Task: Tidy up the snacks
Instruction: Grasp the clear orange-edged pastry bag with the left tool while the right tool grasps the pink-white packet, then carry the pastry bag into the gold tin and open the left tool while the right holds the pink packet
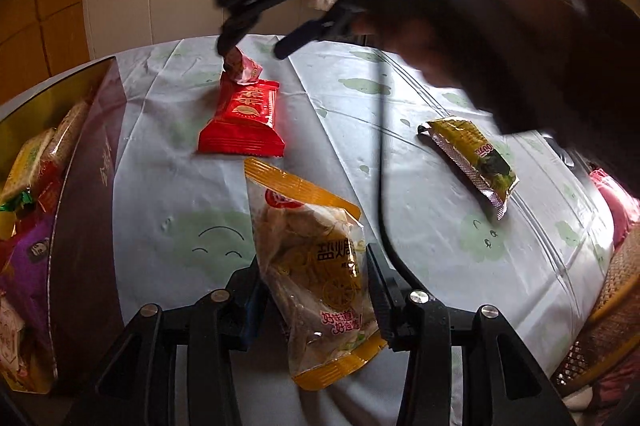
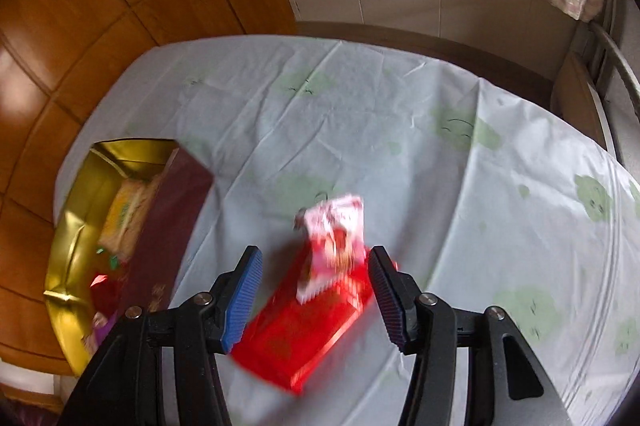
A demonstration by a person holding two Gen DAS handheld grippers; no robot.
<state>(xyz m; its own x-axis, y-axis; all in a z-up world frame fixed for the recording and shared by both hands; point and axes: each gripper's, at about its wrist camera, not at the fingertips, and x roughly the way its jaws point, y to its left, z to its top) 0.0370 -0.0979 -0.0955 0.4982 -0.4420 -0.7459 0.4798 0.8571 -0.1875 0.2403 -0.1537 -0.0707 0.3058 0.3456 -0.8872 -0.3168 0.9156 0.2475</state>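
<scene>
Two grippers at pickup: left gripper [image 1: 316, 290] hugs yellow packet [image 1: 316, 266] (contact unclear); right gripper [image 2: 316, 290], parted, must descend onto red packets [image 2: 304, 322].

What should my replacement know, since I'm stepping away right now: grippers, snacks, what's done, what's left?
Left gripper: shut on the yellow packet.
Right gripper: open, jaws either side of the small red-and-white packet, which sits on the red packet; not gripped.
Olive sachet: loose on the tablecloth.
Done: the box already holds several snacks.
Left: those four packets go into the box.
</scene>
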